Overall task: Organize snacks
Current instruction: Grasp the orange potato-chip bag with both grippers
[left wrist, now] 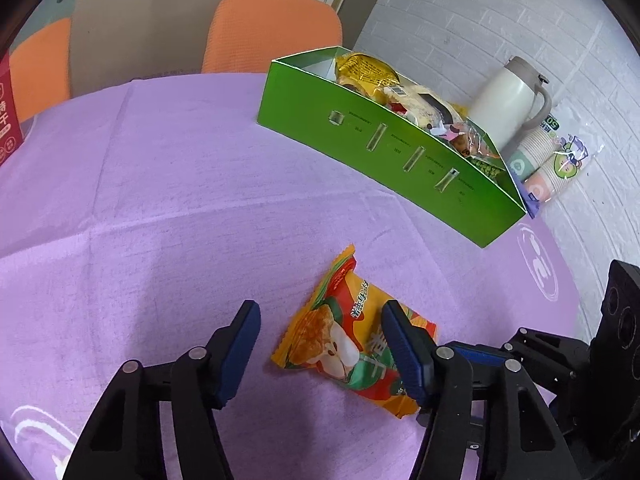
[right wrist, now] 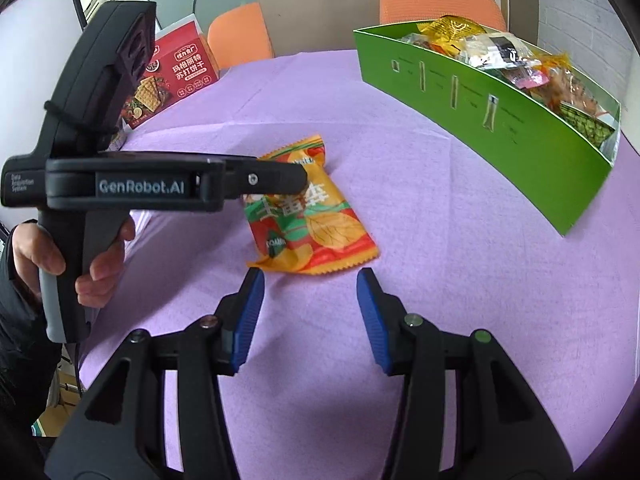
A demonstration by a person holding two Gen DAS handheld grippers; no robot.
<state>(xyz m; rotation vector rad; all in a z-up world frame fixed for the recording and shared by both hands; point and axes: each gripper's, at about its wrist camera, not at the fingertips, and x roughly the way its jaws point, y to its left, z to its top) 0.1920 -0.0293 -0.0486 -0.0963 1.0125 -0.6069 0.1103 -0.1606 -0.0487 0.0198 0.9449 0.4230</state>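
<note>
The desk (left wrist: 160, 168) is wearing a purple cloth; the green box (left wrist: 384, 152), far ahead of the left hand-held gripper (left wrist: 320, 344), is looking full, so snacks may be spilling; the snack bag (left wrist: 344, 340) is lying between its wide fingers, maybe slipping; the right hand-held gripper (right wrist: 310, 316) is waiting wide, empty.

The left gripper (right wrist: 296, 178) covers the snack packet (right wrist: 316, 224) at its ten o'clock corner in the right wrist view. At nine o'clock in the left wrist view, the frame edge cuts off the red box (left wrist: 9, 120). The small print on the green box (left wrist: 384, 160) is too small to read.
</note>
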